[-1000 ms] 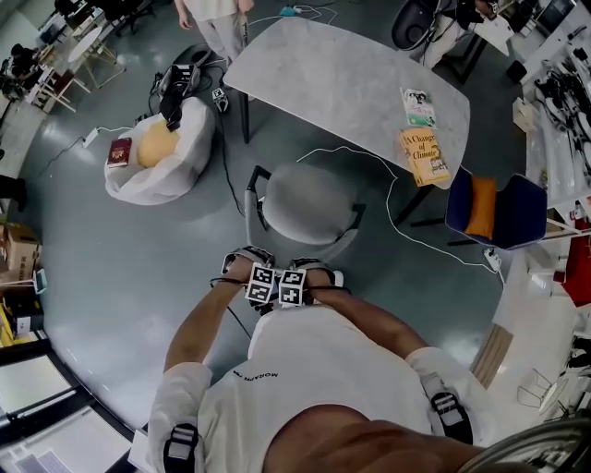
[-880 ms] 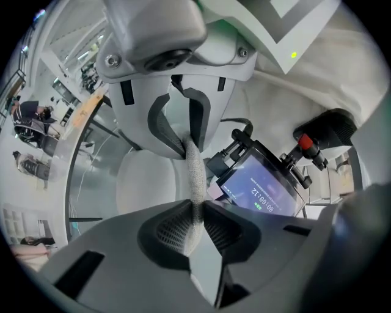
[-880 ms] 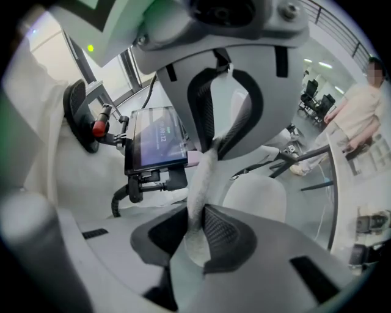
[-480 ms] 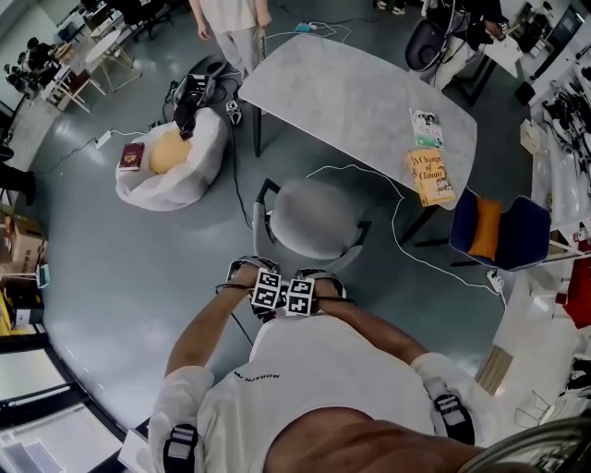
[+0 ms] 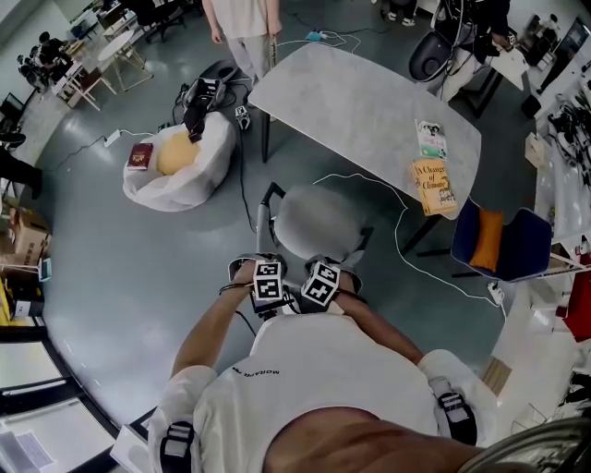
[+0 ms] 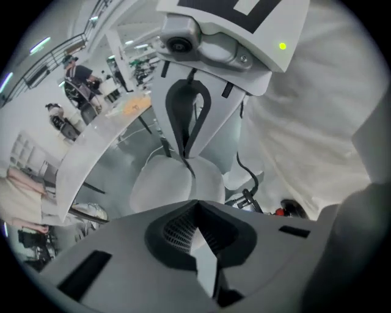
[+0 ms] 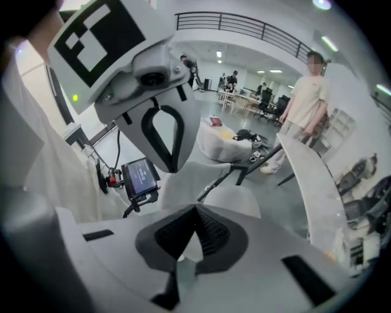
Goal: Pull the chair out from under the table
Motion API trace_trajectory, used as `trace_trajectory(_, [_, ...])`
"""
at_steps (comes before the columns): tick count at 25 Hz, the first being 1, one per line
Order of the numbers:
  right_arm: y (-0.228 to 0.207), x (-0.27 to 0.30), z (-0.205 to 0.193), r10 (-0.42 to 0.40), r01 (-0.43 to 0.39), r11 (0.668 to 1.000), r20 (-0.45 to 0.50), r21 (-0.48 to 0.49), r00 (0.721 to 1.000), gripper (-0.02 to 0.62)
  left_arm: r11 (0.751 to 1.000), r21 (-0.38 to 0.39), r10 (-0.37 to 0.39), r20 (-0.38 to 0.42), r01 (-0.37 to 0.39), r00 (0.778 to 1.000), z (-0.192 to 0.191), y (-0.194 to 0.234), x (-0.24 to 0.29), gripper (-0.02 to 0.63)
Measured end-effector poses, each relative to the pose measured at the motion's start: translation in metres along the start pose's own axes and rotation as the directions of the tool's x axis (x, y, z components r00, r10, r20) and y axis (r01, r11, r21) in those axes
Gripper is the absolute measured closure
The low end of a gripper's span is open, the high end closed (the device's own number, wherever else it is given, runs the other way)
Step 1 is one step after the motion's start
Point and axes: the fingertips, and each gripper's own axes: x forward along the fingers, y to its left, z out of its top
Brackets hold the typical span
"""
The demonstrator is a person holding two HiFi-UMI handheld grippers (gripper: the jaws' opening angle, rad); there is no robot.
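The grey chair stands on the floor just in front of the grey table, its seat out in the open. Both grippers hover close together above the chair's backrest, in front of the person's chest. My left gripper is shut with nothing between its pads, and the chair seat lies below it. My right gripper is also shut and empty, over the chair. In the head view only their marker cubes show, the left one and the right one.
A white beanbag with a red book lies at the left. Two books rest on the table. A blue chair with an orange cushion stands at the right. A white cable trails over the floor. A person stands beyond the table.
Both grippers have come up off the chair's backrest and their marker cubes have rolled apart. The chair stays in the same place by the table.
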Motion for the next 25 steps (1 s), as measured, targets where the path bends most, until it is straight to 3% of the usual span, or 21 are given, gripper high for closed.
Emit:
trace_trajectory(3, [-0.022,-0.026,0.012,-0.033,0.025,0.995,0.082,0.099,0.996,0.581,0.988,-0.128,0.092,0.069,-0.083,0.993,0.014,0.023,-0.023,0.603])
trace_trajectory(6, [-0.044,-0.054,0.030,-0.086,0.056,0.984,0.178,0.168,0.980,0.583,0.956,-0.239,0.203,0.124,-0.169,0.971,0.029,0.045,-0.049,0.603])
trace_trajectory(12, [-0.073,-0.101,0.052,-0.164,0.081,0.963,0.315,0.258,0.935,0.582,0.848,-0.447,0.412,0.220,-0.284,0.884,0.063,0.083,-0.105,0.603])
trace_trajectory(15, [-0.087,-0.126,0.060,-0.219,0.090,0.941,0.385,0.325,0.897,0.583,0.789,-0.530,0.502,0.263,-0.311,0.824,0.075,0.099,-0.134,0.603])
trace_trajectory(19, [-0.106,-0.171,0.078,-0.304,0.099,0.907,0.474,0.410,0.827,0.581,0.706,-0.631,0.616,0.323,-0.322,0.718,0.095,0.114,-0.186,0.603])
trace_trajectory(23, [-0.123,-0.208,0.094,-0.389,0.129,0.878,0.530,0.461,0.754,0.581,0.610,-0.711,0.721,0.316,-0.350,0.617,0.103,0.125,-0.228,0.603])
trace_trajectory(25, [-0.129,-0.225,0.100,-0.427,0.137,0.860,0.548,0.491,0.719,0.581,0.563,-0.760,0.758,0.318,-0.325,0.569,0.106,0.128,-0.244,0.601])
